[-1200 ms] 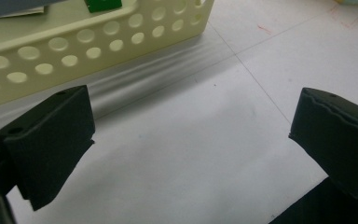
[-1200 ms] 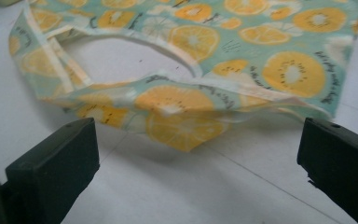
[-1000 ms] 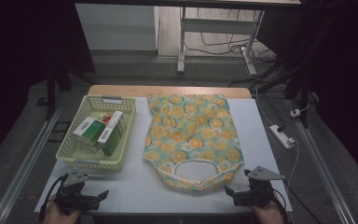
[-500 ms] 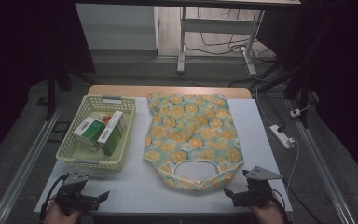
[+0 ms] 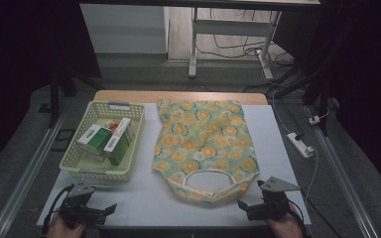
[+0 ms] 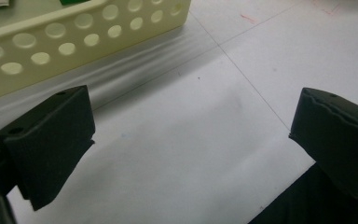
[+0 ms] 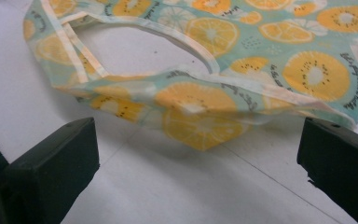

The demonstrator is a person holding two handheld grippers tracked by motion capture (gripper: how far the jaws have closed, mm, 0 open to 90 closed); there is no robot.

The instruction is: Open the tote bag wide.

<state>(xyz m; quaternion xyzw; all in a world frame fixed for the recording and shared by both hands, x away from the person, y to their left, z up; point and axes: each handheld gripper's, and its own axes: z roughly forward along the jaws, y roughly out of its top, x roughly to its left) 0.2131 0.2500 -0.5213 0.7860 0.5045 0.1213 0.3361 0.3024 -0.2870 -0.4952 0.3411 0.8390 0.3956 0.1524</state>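
A cloth bag (image 5: pixel 201 144) printed with orange slices on pale green lies flat in the middle of the white table (image 5: pixel 149 198), its handle loop (image 5: pixel 206 182) toward me. The same bag (image 7: pixel 242 70) spreads just ahead of my right gripper (image 7: pixel 198 163), which stands open and empty. That right gripper (image 5: pixel 245 206) rests at the front right, close to the handle. At the front left my left gripper (image 5: pixel 110 209) is open over bare table, and its own view has the jaws (image 6: pixel 186 144) wide apart near the basket.
A cream perforated basket (image 5: pixel 77 168) at the left holds green and white boxes (image 5: pixel 108 138); its wall (image 6: pixel 74 32) is just ahead of the left gripper. A power strip (image 5: pixel 301 145) lies off the table's right edge. Dark floor surrounds the table.
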